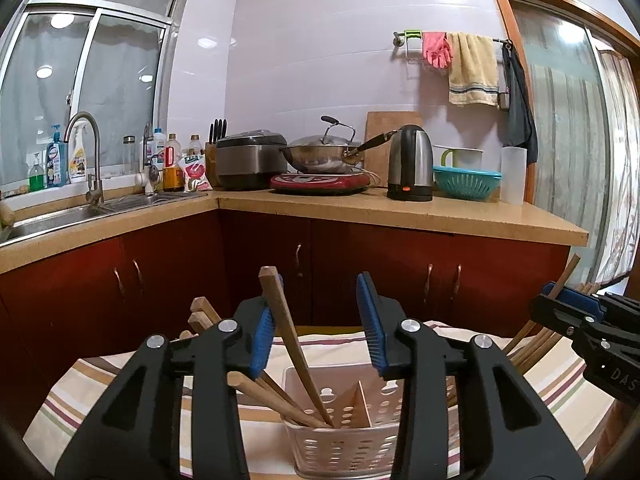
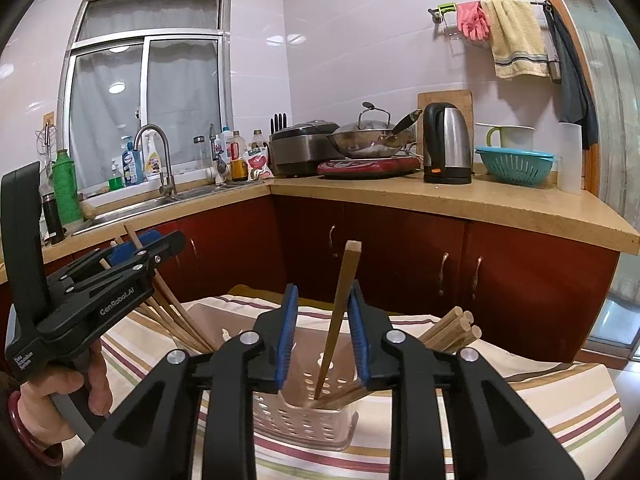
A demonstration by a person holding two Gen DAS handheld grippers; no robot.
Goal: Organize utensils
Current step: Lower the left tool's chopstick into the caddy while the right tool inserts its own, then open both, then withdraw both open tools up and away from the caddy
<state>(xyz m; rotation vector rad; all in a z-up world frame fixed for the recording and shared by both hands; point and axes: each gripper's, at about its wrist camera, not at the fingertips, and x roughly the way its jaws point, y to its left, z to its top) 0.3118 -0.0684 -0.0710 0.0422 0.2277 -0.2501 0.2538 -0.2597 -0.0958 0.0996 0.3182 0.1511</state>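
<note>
Nearest, left gripper (image 1: pixel 316 324) jaws parted, a long tan wooden chopstick (image 1: pixel 294 344) leaning loose against the left pad, tip down in the white perforated plastic caddy (image 1: pixel 344 446). Right gripper (image 2: pixel 322 332) likewise apart around a chopstick standing near upright, unpressed. Beyond, on the striped tablecloth (image 1: pixel 120 376), more chopsticks fanned in the caddy.

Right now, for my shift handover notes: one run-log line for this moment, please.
left gripper: open, chopstick between | right gripper: open, chopstick between | both tips in caddy

White tiled walls (image 1: pixel 320 40), window (image 1: pixel 80 92), red cabinets (image 1: pixel 380 268)
</note>
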